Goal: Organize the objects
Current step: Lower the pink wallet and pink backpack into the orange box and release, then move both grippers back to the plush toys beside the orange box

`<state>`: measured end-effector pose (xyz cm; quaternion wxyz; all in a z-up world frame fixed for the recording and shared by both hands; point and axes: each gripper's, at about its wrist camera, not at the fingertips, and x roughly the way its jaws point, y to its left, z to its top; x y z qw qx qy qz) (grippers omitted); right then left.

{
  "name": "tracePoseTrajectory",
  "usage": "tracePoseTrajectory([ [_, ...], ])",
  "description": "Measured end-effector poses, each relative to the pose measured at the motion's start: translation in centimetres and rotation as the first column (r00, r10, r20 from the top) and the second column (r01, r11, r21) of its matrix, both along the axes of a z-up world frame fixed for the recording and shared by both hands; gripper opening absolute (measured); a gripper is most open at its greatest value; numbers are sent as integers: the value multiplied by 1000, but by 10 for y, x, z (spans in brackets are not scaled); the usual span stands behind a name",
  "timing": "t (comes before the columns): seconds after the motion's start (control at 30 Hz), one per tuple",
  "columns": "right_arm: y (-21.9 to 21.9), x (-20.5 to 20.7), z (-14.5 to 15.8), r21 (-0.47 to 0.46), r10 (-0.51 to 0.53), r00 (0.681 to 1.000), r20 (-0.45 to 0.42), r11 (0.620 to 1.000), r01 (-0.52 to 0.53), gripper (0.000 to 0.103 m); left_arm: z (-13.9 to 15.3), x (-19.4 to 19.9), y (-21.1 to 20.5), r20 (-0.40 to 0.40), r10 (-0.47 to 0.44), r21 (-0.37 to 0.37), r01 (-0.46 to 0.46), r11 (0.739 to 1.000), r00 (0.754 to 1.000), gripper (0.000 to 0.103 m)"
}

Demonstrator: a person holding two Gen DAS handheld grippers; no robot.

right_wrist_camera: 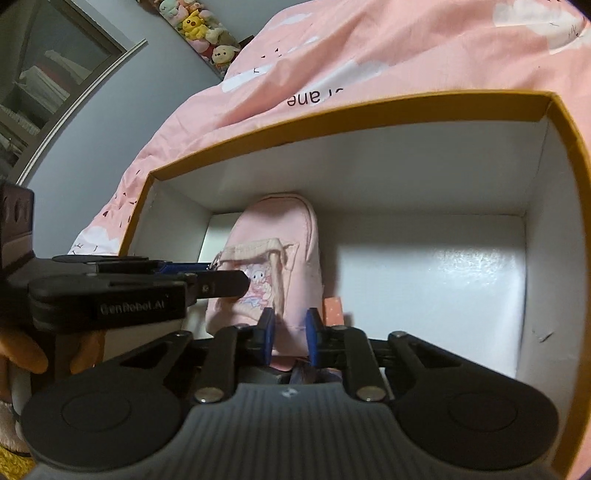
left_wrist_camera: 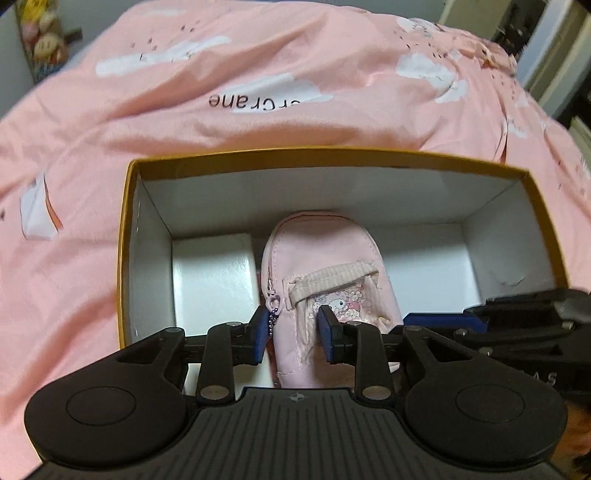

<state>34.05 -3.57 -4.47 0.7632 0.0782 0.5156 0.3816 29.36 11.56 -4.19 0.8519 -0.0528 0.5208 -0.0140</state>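
Observation:
A small pink pouch (left_wrist_camera: 325,258) shaped like a backpack, with a cartoon front pocket, lies inside an open box with a mustard rim (left_wrist_camera: 317,153) and white inside. My left gripper (left_wrist_camera: 291,328) is shut on the pouch's near left part, by the zipper charm. In the right wrist view my right gripper (right_wrist_camera: 290,330) is shut on the near end of the same pouch (right_wrist_camera: 288,236), inside the box (right_wrist_camera: 369,114). The left gripper's fingers (right_wrist_camera: 221,282) reach in from the left onto the pouch pocket.
The box lies on a pink bedspread (left_wrist_camera: 258,74) with white clouds and lettering. A white block (left_wrist_camera: 214,273) lies in the box left of the pouch. A small orange-pink item (right_wrist_camera: 332,310) shows right of the pouch. Plush toys (right_wrist_camera: 199,26) line the wall.

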Motion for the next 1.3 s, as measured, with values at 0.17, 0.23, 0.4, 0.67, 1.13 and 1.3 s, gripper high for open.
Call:
tracePoseTrajectory([
  [0.17,8,-1,-4,-21,1,1000,-3,1000,-1,18,-4,1,-8,11,-24,66,23,998,1000,40],
  [0.23,9,0,-6,-24,0,1000,-2,1000,0,18,-4,0,-9,18,-25,75,23,997,1000,41],
  [0.4,5,-5,2,-36,1,999,35,999,0,24,4,-8,-8,54,-23,61,19,998,998,42],
  [0.67,-10,-34,42,-75,8,981,192,997,6,37,51,-57,-18,208,-12,-8,14,1000,978,46],
  [1.13,-95,-154,76,-145,-34,926,375,985,94,50,72,-190,-70,270,-41,-227,105,968,962,48],
  [1.3,-125,-190,63,-193,-74,929,364,969,152,50,47,-219,-98,219,-171,-214,218,952,961,48],
])
